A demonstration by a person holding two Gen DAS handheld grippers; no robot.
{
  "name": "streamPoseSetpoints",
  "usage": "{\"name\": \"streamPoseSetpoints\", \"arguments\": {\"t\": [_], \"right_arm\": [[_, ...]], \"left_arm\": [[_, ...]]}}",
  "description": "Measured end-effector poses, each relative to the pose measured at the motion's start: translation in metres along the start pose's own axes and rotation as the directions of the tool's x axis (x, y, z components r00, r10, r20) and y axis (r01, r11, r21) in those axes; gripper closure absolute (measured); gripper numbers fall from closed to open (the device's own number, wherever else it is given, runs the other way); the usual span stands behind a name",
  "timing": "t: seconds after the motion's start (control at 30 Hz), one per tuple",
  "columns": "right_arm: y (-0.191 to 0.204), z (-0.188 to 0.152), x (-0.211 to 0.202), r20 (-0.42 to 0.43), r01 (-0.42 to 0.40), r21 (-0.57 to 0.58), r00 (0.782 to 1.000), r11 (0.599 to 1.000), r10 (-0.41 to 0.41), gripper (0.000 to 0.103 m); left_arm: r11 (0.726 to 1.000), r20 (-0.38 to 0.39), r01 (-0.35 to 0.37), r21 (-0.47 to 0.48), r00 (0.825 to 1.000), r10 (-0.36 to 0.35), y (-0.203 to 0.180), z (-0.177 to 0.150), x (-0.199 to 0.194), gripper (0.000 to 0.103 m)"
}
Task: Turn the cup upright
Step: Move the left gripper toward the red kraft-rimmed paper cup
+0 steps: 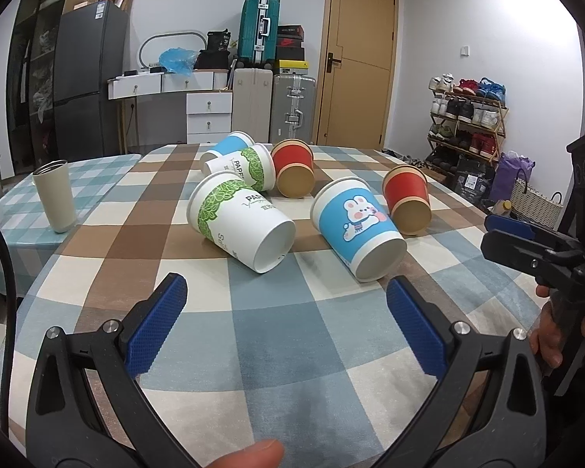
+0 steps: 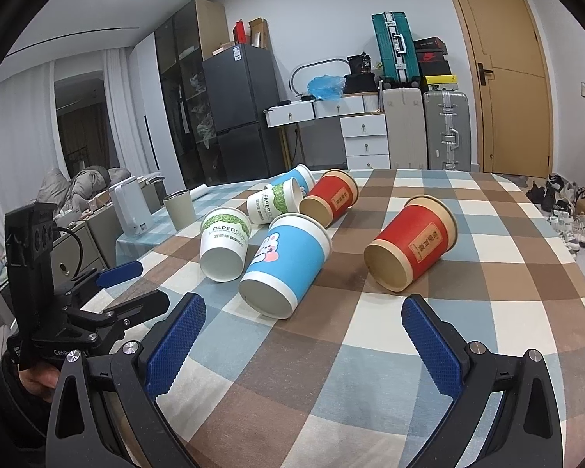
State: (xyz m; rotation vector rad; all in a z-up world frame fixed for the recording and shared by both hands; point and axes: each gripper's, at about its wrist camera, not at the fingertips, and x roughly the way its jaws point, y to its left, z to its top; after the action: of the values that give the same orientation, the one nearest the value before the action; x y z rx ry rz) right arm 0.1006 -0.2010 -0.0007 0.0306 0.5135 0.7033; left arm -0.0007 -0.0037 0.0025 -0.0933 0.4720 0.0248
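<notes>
Several paper cups lie on their sides on the checked tablecloth point(image 1: 284, 335). Nearest are a white cup with green leaves point(image 1: 240, 220) point(image 2: 224, 243), a blue rabbit cup point(image 1: 357, 226) point(image 2: 284, 263) and a red cup point(image 1: 407, 199) point(image 2: 411, 241). Behind lie another red cup point(image 1: 294, 167) point(image 2: 331, 199), a second green-leaf cup point(image 1: 241, 167) point(image 2: 275, 202) and a second blue cup point(image 1: 230, 146) point(image 2: 298, 177). My left gripper point(image 1: 286, 292) is open and empty, just short of the two nearest cups. My right gripper point(image 2: 304, 316) is open and empty, in front of the blue rabbit and red cups.
A beige tumbler point(image 1: 54, 195) point(image 2: 179, 208) stands upright on a side table to the left. The right gripper shows at the right edge of the left wrist view point(image 1: 499, 234); the left gripper shows at the left of the right wrist view point(image 2: 136, 284). Furniture and suitcases stand behind the table.
</notes>
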Motion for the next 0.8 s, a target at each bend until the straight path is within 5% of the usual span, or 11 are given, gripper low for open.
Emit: {"name": "streamPoseSetpoints", "arguments": {"t": [0.53, 0.8], "right_arm": [[-0.027, 0.003, -0.031, 0.037, 0.114, -0.006, 0.993, 0.993, -0.114, 0.000], [-0.053, 0.012, -0.046, 0.065, 0.140, 0.086, 0.987, 0.986, -0.145, 0.000]], "left_arm": [[0.998, -0.063, 0.058, 0.033, 0.996, -0.056, -0.055, 0.021, 0.030, 0.001], [0.994, -0.120, 0.080, 0.073, 0.990, -0.071, -0.088, 0.039, 0.058, 0.001]]}}
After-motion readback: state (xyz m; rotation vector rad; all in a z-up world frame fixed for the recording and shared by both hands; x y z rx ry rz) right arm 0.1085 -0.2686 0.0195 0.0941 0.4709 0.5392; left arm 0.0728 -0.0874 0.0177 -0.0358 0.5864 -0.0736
